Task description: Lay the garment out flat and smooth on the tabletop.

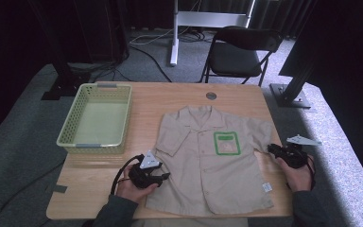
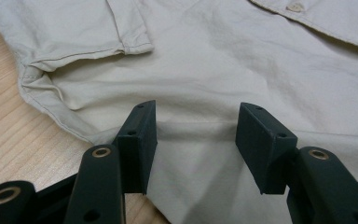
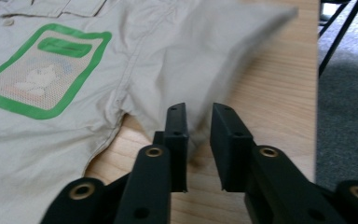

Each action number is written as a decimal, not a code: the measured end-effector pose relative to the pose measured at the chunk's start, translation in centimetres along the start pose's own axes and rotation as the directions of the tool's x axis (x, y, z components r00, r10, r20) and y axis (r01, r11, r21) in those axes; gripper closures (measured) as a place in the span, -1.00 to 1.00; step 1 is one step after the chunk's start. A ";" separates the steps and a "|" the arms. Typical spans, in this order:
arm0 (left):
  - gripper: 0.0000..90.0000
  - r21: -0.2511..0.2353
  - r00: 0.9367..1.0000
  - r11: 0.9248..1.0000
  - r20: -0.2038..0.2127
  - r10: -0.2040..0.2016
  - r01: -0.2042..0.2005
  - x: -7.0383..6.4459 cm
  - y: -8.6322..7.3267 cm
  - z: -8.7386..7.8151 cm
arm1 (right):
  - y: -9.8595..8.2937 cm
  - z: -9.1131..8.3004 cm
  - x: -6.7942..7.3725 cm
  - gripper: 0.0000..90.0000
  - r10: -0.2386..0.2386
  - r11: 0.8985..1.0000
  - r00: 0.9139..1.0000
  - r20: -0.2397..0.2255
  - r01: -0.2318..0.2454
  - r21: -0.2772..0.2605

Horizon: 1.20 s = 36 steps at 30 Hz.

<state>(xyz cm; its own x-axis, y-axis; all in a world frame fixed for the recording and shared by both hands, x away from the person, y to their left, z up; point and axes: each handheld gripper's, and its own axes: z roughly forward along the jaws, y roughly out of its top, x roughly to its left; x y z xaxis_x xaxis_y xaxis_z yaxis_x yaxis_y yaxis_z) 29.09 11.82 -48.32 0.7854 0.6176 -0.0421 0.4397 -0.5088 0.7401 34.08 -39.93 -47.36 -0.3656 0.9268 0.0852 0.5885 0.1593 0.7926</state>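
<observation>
A beige short-sleeved shirt point(image 1: 208, 161) lies flat, front up, on the wooden table point(image 1: 99, 184), with a green-framed pocket patch point(image 1: 227, 143) on its chest. My left gripper point(image 1: 166, 176) rests at the shirt's left edge below the sleeve. In the left gripper view it point(image 2: 196, 116) stands open over the cloth point(image 2: 242, 60). My right gripper point(image 1: 270, 149) is at the other sleeve's lower corner. In the right gripper view its jaws point(image 3: 198, 109) are drawn close on that sleeve point(image 3: 223, 56), which rises blurred off the table.
A pale green plastic basket point(image 1: 71, 118) sits at the table's back left. A round grommet point(image 1: 211, 95) lies near the far edge. Behind the table stand a black folding chair point(image 1: 238, 52) and a white stand. Grey carpet lies beyond the right table edge point(image 3: 314, 93).
</observation>
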 end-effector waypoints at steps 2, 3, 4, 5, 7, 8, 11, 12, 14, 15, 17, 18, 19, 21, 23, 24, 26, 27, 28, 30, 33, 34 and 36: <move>0.06 0.000 1.000 1.000 0.006 -0.007 0.007 0.0 0.0 0.0 | 0.0 -0.3 -0.1 0.52 0.005 1.000 1.000 0.011 -0.005 -0.012; 0.04 -0.002 1.000 1.000 0.011 -0.015 0.015 0.1 0.0 0.0 | 0.1 -0.4 -0.2 0.45 0.008 1.000 1.000 0.016 -0.007 -0.018; 0.02 -0.004 1.000 1.000 0.016 -0.020 0.020 0.1 0.0 0.0 | 0.1 -0.6 -0.3 0.38 0.010 1.000 1.000 0.020 -0.009 -0.025; 0.01 -0.005 1.000 1.000 0.018 -0.024 0.024 0.1 0.0 0.0 | 0.1 -0.7 -0.2 0.34 0.015 0.999 1.000 0.024 -0.014 -0.030; 0.01 -0.007 0.999 1.000 0.021 -0.028 0.028 0.1 0.0 0.1 | 0.3 -0.7 0.0 0.29 0.011 0.999 1.000 0.017 -0.010 -0.031; 0.01 -0.006 0.999 1.000 0.020 -0.028 0.028 0.1 0.1 0.1 | 0.3 -0.6 0.2 0.26 0.001 0.999 1.000 0.013 -0.001 -0.032; 0.01 0.003 1.000 1.000 0.010 -0.020 0.020 -0.1 0.2 0.1 | 0.6 -0.2 1.4 0.22 -0.037 0.999 0.999 -0.009 0.037 -0.018; 0.01 0.009 1.000 1.000 0.005 -0.016 0.016 -0.1 0.2 0.1 | 0.7 0.0 1.8 0.21 -0.047 0.999 0.999 -0.015 0.047 -0.015; 0.02 0.014 1.000 1.000 -0.002 -0.014 0.014 -0.2 0.3 0.1 | 1.0 0.4 2.7 0.19 -0.071 0.997 0.997 -0.029 0.070 -0.008; 0.02 0.017 1.000 1.000 -0.004 -0.013 0.013 -0.2 0.3 0.1 | 1.1 0.7 3.2 0.18 -0.086 0.996 0.996 -0.034 0.086 -0.004; 0.03 0.022 1.000 1.000 -0.007 -0.016 0.016 -0.2 0.4 0.1 | 1.3 1.2 4.1 0.17 -0.113 0.993 0.992 -0.048 0.114 0.007; 0.03 0.021 1.000 1.000 -0.007 -0.019 0.019 -0.1 0.4 0.1 | 1.4 1.4 4.5 0.17 -0.124 0.992 0.991 -0.052 0.125 0.012; 0.04 0.023 1.000 1.000 -0.010 -0.020 0.020 -0.1 0.5 0.1 | 1.5 1.7 4.9 0.17 -0.134 0.991 0.989 -0.059 0.135 0.017; 0.04 0.018 1.000 1.000 -0.019 -0.020 0.020 -0.1 0.7 0.1 | 1.5 2.2 5.6 0.17 -0.146 0.988 0.987 -0.072 0.149 0.029; 0.04 0.013 0.999 1.000 -0.026 -0.019 0.020 0.0 1.0 0.1 | 1.5 2.7 6.3 0.17 -0.165 0.985 0.983 -0.085 0.169 0.040; 0.04 0.011 0.999 1.000 -0.031 -0.021 0.021 0.0 1.2 0.2 | 1.4 2.9 6.6 0.16 -0.176 0.982 0.980 -0.088 0.181 0.046; 0.04 0.011 0.999 1.000 -0.038 -0.020 0.020 0.1 1.7 0.3 | 1.4 3.3 7.1 0.15 -0.198 0.977 0.976 -0.091 0.203 0.058; 0.04 0.013 0.999 1.000 -0.047 -0.016 0.017 0.1 2.0 0.4 | 1.3 3.4 7.3 0.14 -0.201 0.976 0.975 -0.096 0.208 0.064; 0.04 0.013 0.998 1.000 -0.056 -0.013 0.014 0.2 2.3 0.5 | 1.3 3.6 7.4 0.13 -0.202 0.975 0.974 -0.100 0.209 0.070; 0.04 0.018 0.998 1.000 -0.067 -0.006 0.007 0.2 3.0 0.8 | 1.3 3.9 7.4 0.14 -0.201 0.975 0.974 -0.101 0.209 0.079; 0.06 0.025 0.995 1.000 -0.095 0.013 -0.011 0.4 4.1 1.2 | 1.1 4.2 7.3 0.14 -0.191 0.976 0.976 -0.105 0.200 0.084; 0.06 0.026 0.994 1.000 -0.104 0.016 -0.014 0.4 4.5 1.4 | 1.1 4.2 7.3 0.14 -0.186 0.978 0.977 -0.110 0.195 0.081; 0.06 0.032 0.993 0.999 -0.118 0.022 -0.018 0.5 5.2 1.8 | 1.0 4.2 7.2 0.14 -0.181 0.979 0.977 -0.111 0.190 0.077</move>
<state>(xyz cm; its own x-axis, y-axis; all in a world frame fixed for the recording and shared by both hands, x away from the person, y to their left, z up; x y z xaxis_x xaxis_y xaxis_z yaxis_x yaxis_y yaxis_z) 32.59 8.38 -45.69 0.7382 0.6724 0.0534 0.4389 -0.5389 0.7190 35.11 -31.70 -48.46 -0.5440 0.8391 0.0064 0.5620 0.3587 0.7453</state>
